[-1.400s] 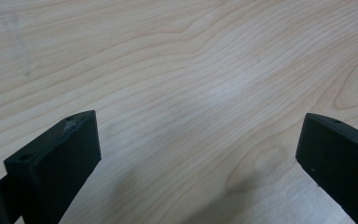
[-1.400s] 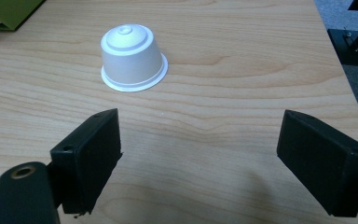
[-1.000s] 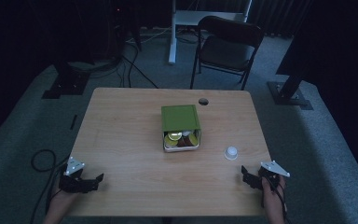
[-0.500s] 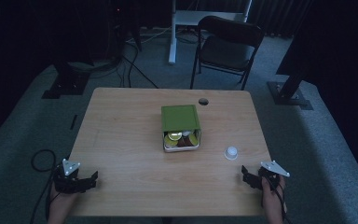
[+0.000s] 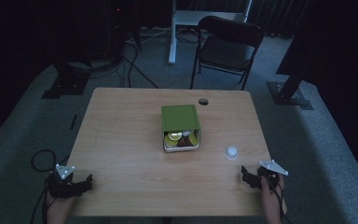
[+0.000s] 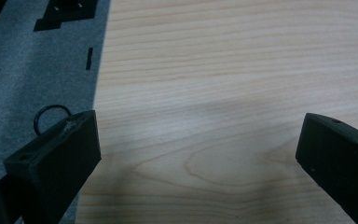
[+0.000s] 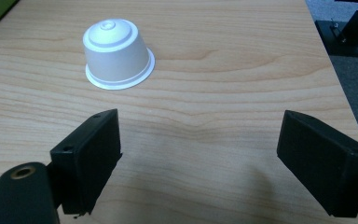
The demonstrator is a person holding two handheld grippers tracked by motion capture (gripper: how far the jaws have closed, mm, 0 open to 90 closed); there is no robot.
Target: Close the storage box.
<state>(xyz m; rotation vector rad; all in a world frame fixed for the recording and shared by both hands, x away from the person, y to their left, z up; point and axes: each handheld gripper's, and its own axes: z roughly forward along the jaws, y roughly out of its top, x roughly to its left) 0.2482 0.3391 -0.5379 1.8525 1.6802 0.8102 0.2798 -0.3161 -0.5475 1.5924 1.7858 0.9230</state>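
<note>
Resting at the near right corner of a pale wooden surface (image 5: 121, 140), the right gripper (image 5: 251, 178) is held in a person's hand (image 5: 272, 198), its fingers spread wide with nothing between them. A small white coffee capsule (image 5: 231, 152) stands upside down, foil rim flat on the wood, just beyond this gripper and a little to its left; in the right gripper view the capsule (image 7: 118, 54) sits ahead of the left finger (image 7: 89, 156), clear of both fingers. At the near left corner the left gripper (image 5: 83, 182) hangs at the edge of the surface, partly over the grey carpet (image 5: 9, 140). Its fingers are also wide apart, and the left gripper view shows bare wood grain between them. Near the middle of the surface lies a shallow white box (image 5: 182, 142) with a green lid (image 5: 180, 117) slid toward the far side, uncovering yellow and brown capsules (image 5: 173, 137) at its near end. The white capsule stands to the right of this box, near it but not touching. A small round hole (image 5: 203, 101) marks the far edge of the surface. Beyond it stands a dark folding chair (image 5: 227, 50).
</note>
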